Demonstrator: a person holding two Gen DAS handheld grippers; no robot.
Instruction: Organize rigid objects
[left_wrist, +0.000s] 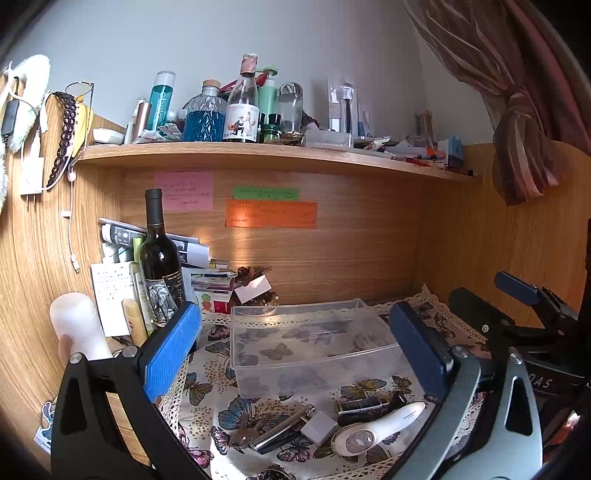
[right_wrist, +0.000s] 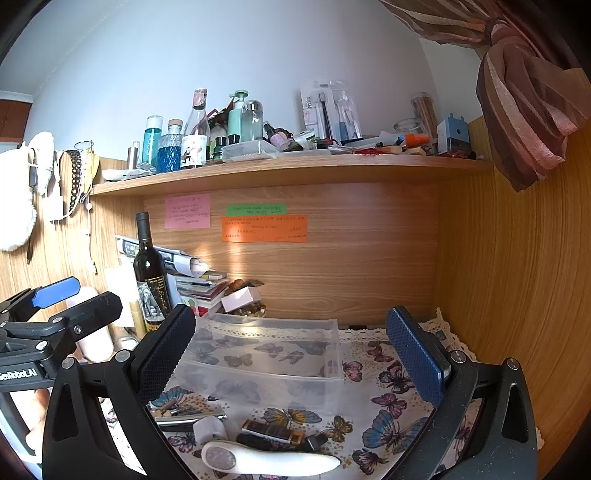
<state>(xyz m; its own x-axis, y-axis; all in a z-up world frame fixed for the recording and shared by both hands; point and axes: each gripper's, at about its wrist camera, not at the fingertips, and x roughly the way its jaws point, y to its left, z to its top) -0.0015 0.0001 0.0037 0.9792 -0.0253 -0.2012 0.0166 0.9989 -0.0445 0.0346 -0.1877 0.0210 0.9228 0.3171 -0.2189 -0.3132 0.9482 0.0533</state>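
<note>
You held your left gripper (left_wrist: 295, 347) with its jaws spread wide and nothing between them, hovering above the butterfly cloth (left_wrist: 218, 350). The clear plastic bin (left_wrist: 314, 343) sat straight ahead between the blue pads (left_wrist: 170, 350), empty. Just below and nearer to you lay the small objects: a white handled tool (left_wrist: 380, 428), a grey block (left_wrist: 319, 426), a dark tube (left_wrist: 369, 404) and a metal clip (left_wrist: 280, 424). Your right gripper (right_wrist: 291, 358) was likewise spread, gripping nothing, with the bin (right_wrist: 266, 354) ahead and the white tool (right_wrist: 269, 459) beneath. A wine bottle (left_wrist: 159, 258) stood beyond your left finger.
</note>
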